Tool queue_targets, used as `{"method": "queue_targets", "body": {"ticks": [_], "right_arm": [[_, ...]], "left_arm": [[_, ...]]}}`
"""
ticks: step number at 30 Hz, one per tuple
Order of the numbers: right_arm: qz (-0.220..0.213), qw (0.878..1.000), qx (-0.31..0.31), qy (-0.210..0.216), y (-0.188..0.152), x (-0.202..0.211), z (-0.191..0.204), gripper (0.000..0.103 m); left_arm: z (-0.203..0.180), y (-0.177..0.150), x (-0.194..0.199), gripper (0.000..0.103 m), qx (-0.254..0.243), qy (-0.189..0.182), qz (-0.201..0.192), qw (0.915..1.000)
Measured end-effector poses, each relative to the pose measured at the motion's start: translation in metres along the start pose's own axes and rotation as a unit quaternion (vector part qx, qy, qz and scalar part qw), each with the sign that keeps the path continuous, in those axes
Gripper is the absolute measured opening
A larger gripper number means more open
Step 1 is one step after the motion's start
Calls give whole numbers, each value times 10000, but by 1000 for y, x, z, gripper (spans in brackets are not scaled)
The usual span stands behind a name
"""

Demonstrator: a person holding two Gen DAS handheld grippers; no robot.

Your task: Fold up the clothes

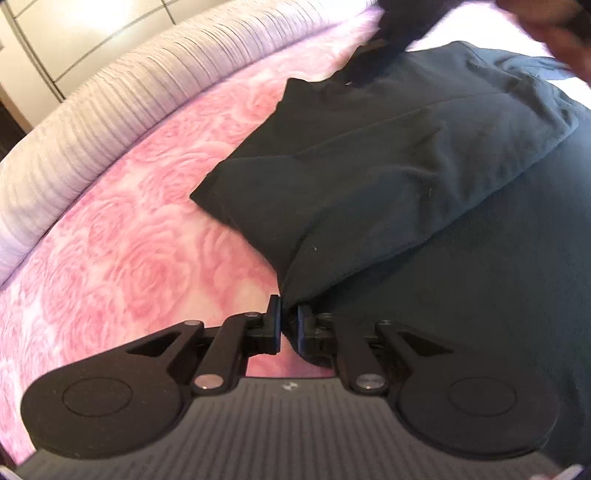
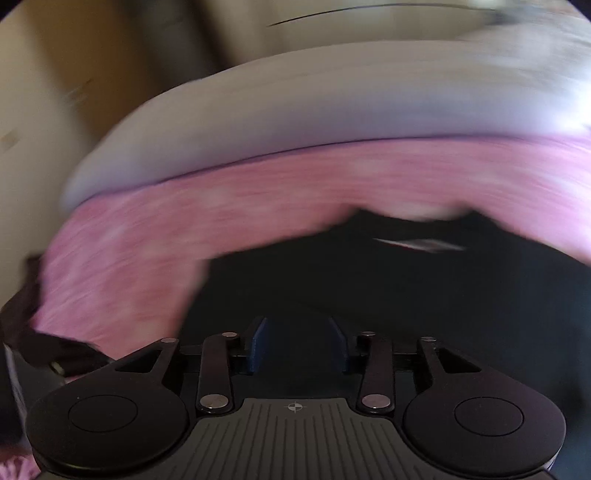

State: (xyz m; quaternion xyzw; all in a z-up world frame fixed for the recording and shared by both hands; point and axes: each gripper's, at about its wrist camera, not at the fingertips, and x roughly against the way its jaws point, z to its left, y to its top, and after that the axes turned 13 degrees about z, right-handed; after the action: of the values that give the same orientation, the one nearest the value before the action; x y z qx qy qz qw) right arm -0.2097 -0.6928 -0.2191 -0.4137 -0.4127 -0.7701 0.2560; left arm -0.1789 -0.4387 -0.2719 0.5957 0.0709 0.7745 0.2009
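Observation:
A black garment [image 1: 406, 177] lies partly folded on a pink rose-patterned bed cover [image 1: 122, 240]. My left gripper [image 1: 289, 314] is shut on the garment's near edge, with a pinch of dark cloth between its pads. In the right wrist view, which is blurred, my right gripper [image 2: 298, 332] stands open above the black garment [image 2: 406, 295], with nothing pressed between its blue pads [image 2: 258, 343]. A small white label [image 2: 417, 244] shows on the cloth further off. At the top of the left wrist view a blurred dark shape and a hand [image 1: 554, 33] hang over the garment's far end.
A ribbed pale lilac bolster [image 1: 110, 99] runs along the far edge of the bed cover. The same bolster [image 2: 295, 122] shows in the right wrist view. Cream cupboard fronts [image 1: 74, 33] stand behind it. Pink cover [image 2: 129, 258] lies left of the garment.

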Motion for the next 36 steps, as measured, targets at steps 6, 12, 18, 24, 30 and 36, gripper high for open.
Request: {"method": "queue_targets", "body": {"ticks": [6,12,18,24,30,36], "right_arm": [[903,9835,1558,171,77,-101,58,52],[1760,9634,2022,-21,109,-161,71,1],[1266,9831,1314,133,121,-158,48,2],[357,9988,297,121,106,-93,23,38],[-94,9949,-933,-377,-3,-19,0,42],[148,9503,-2952,-973,-147,27,-64,42]], "left_arm": [[-8,-14,2,6,358,159,-327,9987],[-4,-19,-5,6,716,146,-457,9963],[5,-22,-8,8,892,-105,-347,9954],[20,-37,6,15,940,-330,-136,9949],[31,-46,26,15,909,-340,-91,9952],[21,-30,37,15,306,-432,-287,9982]]}}
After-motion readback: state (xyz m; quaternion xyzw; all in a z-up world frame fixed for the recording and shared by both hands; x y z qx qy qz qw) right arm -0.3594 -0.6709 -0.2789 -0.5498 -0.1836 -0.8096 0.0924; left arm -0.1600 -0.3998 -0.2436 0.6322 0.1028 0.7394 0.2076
